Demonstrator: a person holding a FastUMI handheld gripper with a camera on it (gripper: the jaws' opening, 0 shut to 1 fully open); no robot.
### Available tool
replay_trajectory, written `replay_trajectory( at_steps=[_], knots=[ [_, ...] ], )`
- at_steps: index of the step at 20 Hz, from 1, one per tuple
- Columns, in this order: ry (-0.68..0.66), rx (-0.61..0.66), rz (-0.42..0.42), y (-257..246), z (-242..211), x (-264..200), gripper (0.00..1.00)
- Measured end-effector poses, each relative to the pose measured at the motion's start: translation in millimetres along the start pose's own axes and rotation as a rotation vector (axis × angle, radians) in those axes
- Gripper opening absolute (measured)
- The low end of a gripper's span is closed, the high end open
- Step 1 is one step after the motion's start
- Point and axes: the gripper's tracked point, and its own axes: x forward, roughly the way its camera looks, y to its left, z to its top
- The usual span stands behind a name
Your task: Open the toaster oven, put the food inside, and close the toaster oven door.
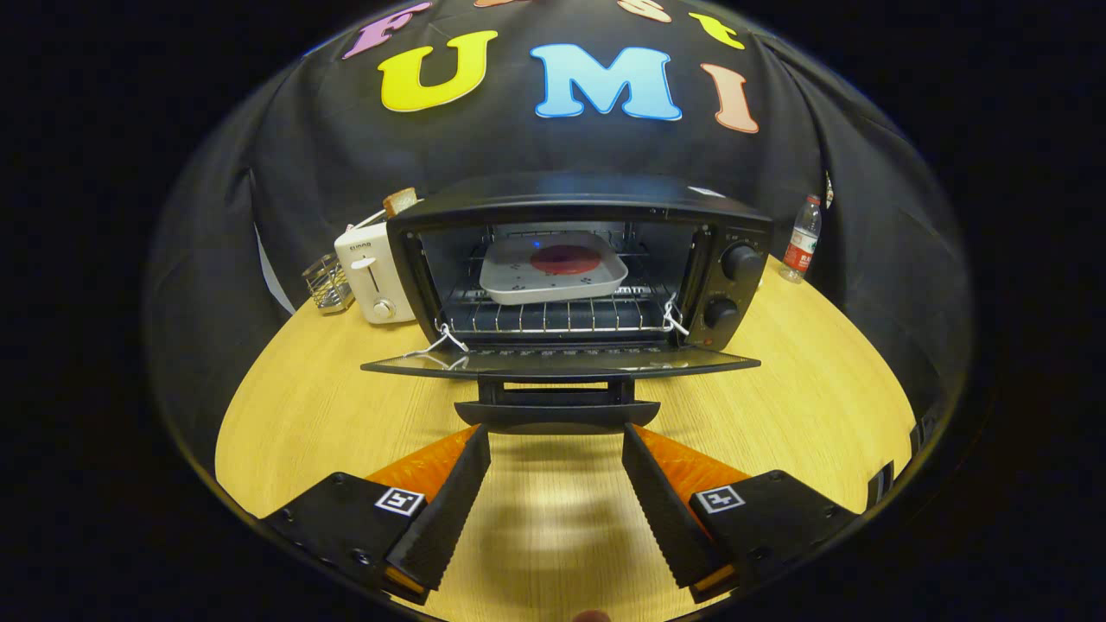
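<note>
Now, gripper: fingers spread apart, tips just under the door handle
Toaster oven: door folded down flat
Tray: on the rack inside; red food on it

No legible text; white toaster brand mark and bottle label too small
</note>
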Motion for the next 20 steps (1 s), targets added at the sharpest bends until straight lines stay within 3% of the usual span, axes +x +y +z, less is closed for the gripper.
replay_trajectory(
  at_steps=[10, 20],
  knots=[
    [-0.234, -0.064, 0.015, -3.2, 75.0, -25.0, 0.98],
    [-0.423, -0.063, 0.048, -35.3, 110.6, -108.5, 0.98]
  ],
)
